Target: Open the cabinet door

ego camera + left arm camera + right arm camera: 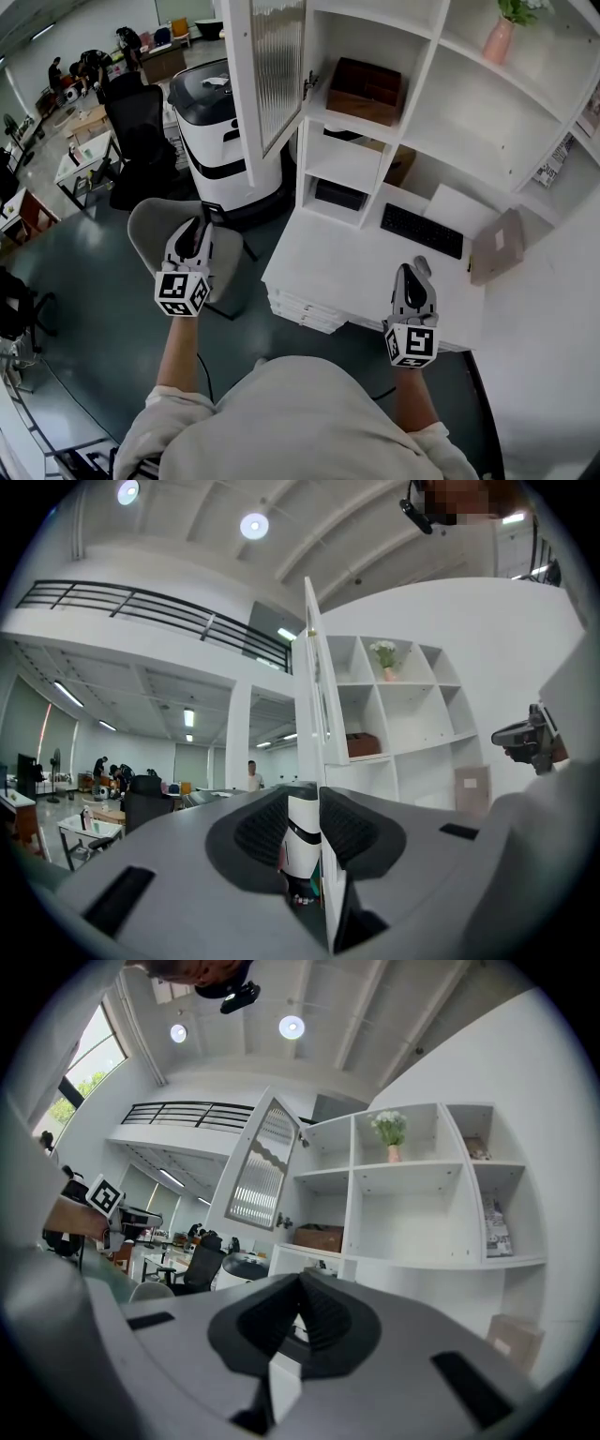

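Note:
The white cabinet door (pixel 272 75) with a ribbed glass panel stands swung out to the left of the shelf unit (pixel 431 103). It shows edge-on as the door (pixel 314 667) in the left gripper view, and as the door (pixel 258 1171) in the right gripper view. My left gripper (pixel 192 234) hangs below and left of the door, apart from it. In its own view the left gripper (pixel 302 832) has a gap between the pads, with nothing in it. My right gripper (pixel 419 272) hovers over the desk's front edge. In its own view the right gripper (pixel 302 1307) has its pads together, empty.
A white-and-black machine (pixel 211 122) stands under the door. A grey chair (pixel 150 234) lies below my left gripper, with a black office chair (pixel 141 131) behind. The white desk (pixel 337 272) carries a keyboard (pixel 422 231) and a brown packet (pixel 497 246). A brown box (pixel 366 89) sits on a shelf.

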